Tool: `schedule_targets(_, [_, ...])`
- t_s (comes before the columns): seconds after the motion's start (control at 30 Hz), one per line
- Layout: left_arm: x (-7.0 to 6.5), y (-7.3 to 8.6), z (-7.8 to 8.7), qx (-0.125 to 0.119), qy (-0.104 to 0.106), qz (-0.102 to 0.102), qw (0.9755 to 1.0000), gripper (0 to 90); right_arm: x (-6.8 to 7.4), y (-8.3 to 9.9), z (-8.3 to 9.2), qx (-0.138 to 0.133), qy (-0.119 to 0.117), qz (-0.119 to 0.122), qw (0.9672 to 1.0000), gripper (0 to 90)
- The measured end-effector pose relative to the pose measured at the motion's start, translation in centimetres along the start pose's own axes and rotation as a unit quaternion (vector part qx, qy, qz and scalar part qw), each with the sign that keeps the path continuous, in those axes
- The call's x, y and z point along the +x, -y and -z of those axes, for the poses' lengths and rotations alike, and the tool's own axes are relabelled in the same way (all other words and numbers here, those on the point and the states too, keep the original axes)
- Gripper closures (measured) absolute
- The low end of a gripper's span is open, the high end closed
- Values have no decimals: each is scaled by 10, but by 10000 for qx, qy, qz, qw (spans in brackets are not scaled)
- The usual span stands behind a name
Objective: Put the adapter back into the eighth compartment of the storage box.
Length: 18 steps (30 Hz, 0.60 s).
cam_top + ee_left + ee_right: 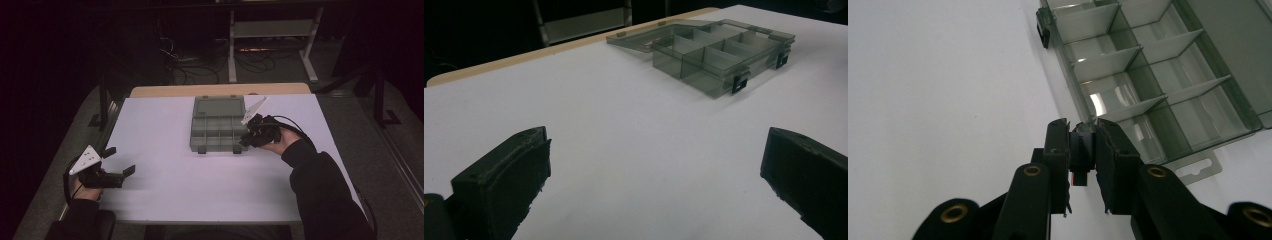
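Left gripper point(120, 161): near left of the white table point(165, 190), resting low, jaws spread wide, holding nothing.
Right gripper point(1083, 145): at the box's near right corner, jaws narrowed on a small dark part point(1082, 160) with a red spot.
Compartment box point(218, 131): middle far, lid laid open on the far side, long axis left to right.
Key relation: box lies just left of the right gripper, which is much the nearer one; likely a drop into a right-end compartment.

box point(218, 125) smoky grey, clear | table point(165, 150) white | claws black
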<state>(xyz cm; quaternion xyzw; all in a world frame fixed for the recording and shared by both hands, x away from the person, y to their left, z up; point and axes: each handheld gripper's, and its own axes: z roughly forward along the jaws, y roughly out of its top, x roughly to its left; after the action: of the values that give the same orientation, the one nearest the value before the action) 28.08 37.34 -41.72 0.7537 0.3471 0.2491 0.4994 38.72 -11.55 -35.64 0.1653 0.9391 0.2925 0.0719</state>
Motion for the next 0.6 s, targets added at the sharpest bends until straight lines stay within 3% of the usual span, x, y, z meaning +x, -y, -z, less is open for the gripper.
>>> schedule_targets(0.6, [0, 0, -1, 15, 17, -8, 10000, 0, -19, -10, -2, 3, 71, -59, 10000, 746])
